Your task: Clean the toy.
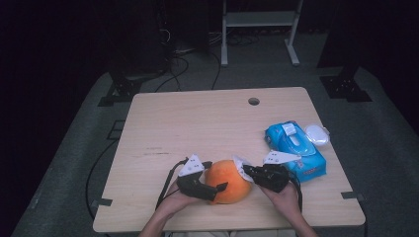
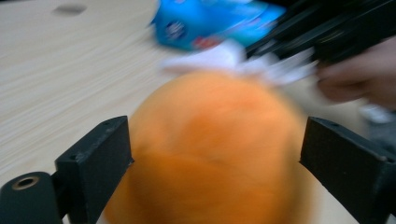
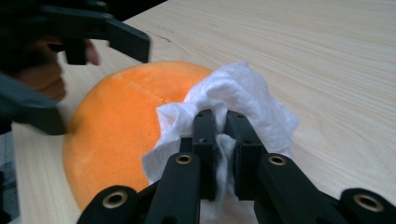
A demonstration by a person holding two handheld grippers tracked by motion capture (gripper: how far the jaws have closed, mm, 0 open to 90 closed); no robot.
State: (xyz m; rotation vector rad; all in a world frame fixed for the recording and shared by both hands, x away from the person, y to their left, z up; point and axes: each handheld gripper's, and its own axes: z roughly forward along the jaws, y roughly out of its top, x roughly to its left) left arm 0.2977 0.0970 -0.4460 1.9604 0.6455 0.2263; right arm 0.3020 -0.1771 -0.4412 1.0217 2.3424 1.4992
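Observation:
A round orange plush ball (image 1: 228,181) lies near the table's front edge. My left gripper (image 1: 215,175) stands open around it, one jaw on each side of the ball (image 2: 210,140). In the right gripper view one of its fingers (image 3: 126,39) sits a little off the plush. My right gripper (image 1: 245,170) is shut on a crumpled white wipe (image 1: 240,165). It holds the wipe (image 3: 243,88) against the ball's (image 3: 112,126) right upper side. The left gripper view is blurred.
A blue pack of wipes (image 1: 294,145) lies just right of my right hand, with a white lid (image 1: 316,134) beside it. The wooden table (image 1: 197,123) has a cable hole (image 1: 253,101) at the back. Beyond the table are a dark floor, cables and stands.

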